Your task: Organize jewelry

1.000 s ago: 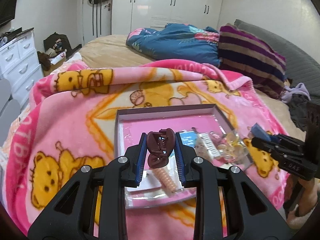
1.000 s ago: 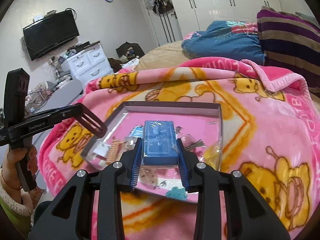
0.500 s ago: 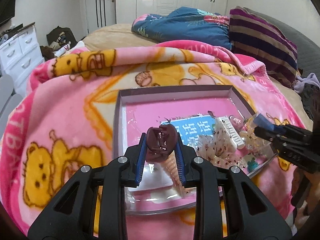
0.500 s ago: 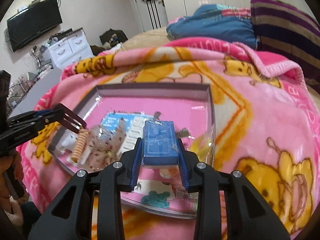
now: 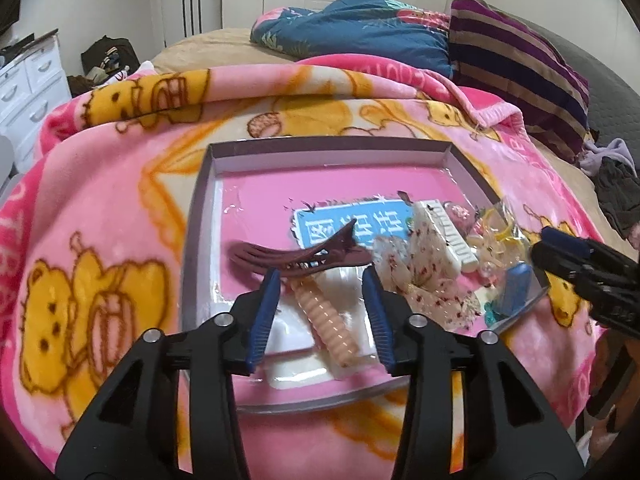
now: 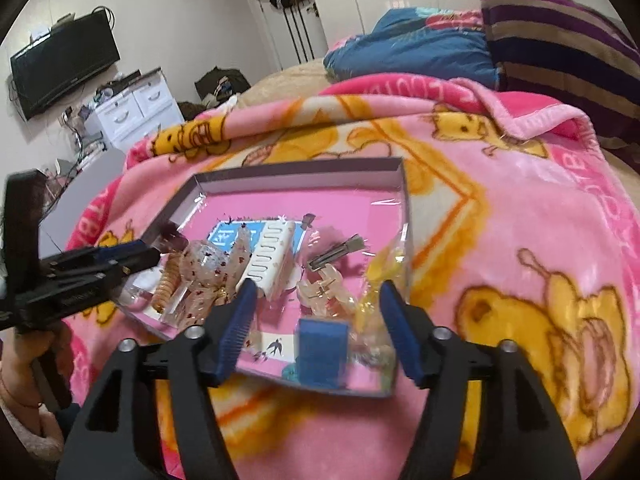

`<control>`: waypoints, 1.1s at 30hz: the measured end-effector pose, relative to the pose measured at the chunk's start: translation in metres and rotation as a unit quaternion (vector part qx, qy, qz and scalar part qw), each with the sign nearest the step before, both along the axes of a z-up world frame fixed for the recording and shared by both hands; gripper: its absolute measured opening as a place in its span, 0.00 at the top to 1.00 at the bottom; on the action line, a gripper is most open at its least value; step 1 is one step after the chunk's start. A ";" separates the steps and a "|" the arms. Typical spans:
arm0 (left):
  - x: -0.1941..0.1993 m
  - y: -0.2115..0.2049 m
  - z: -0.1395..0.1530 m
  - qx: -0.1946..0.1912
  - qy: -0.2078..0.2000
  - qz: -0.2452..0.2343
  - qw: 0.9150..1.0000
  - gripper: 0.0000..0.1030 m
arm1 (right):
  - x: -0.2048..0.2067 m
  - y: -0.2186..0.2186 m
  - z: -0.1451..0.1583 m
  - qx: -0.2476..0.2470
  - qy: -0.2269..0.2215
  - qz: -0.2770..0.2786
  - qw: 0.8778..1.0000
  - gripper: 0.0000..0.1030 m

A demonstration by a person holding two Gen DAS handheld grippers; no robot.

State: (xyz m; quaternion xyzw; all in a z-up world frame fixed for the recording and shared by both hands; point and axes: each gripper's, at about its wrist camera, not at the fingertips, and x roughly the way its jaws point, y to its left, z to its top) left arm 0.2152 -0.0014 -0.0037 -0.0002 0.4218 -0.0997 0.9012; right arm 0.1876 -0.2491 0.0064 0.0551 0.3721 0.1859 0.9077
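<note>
A shallow tray (image 5: 328, 148) with a pink floor lies on the pink bear blanket; it also shows in the right wrist view (image 6: 304, 170). My left gripper (image 5: 322, 280) is open just above the tray's near left part. A dark brown claw hair clip (image 5: 304, 256) lies blurred in the tray just past its fingertips. My right gripper (image 6: 316, 296) is open over the tray's near right corner. A small blue box (image 6: 322, 350) sits blurred between its fingers, apart from them; it also shows in the left wrist view (image 5: 514, 288).
The tray holds a peach spiral hair tie (image 5: 326, 318), a white comb clip (image 6: 270, 260), a blue card (image 5: 352, 228), speckled bows (image 6: 208, 276), a clear claw clip (image 6: 324, 288), a metal clip (image 6: 336, 254) and bagged items (image 5: 492, 236). Pillows (image 5: 516, 64) lie beyond.
Both grippers have opened. The brown claw clip has left the left gripper and lies in the tray. The blue box has dropped from the right gripper into the tray's near corner.
</note>
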 end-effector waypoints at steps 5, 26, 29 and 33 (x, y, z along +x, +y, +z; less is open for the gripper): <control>-0.008 -0.005 0.004 -0.003 0.001 -0.004 1.000 0.54 | -0.024 -0.012 0.017 0.003 -0.019 -0.008 1.000 0.18; -0.112 0.000 0.071 -0.038 -0.058 0.026 0.997 0.09 | -0.112 -0.018 0.072 0.014 -0.099 0.007 0.995 0.04; -0.124 0.003 0.074 -0.045 -0.064 0.036 0.996 0.09 | -0.121 -0.016 0.071 0.009 -0.101 0.009 0.995 0.04; -0.139 0.005 0.072 -0.041 -0.069 0.044 0.996 0.09 | -0.131 -0.012 0.067 0.005 -0.100 0.014 0.995 0.04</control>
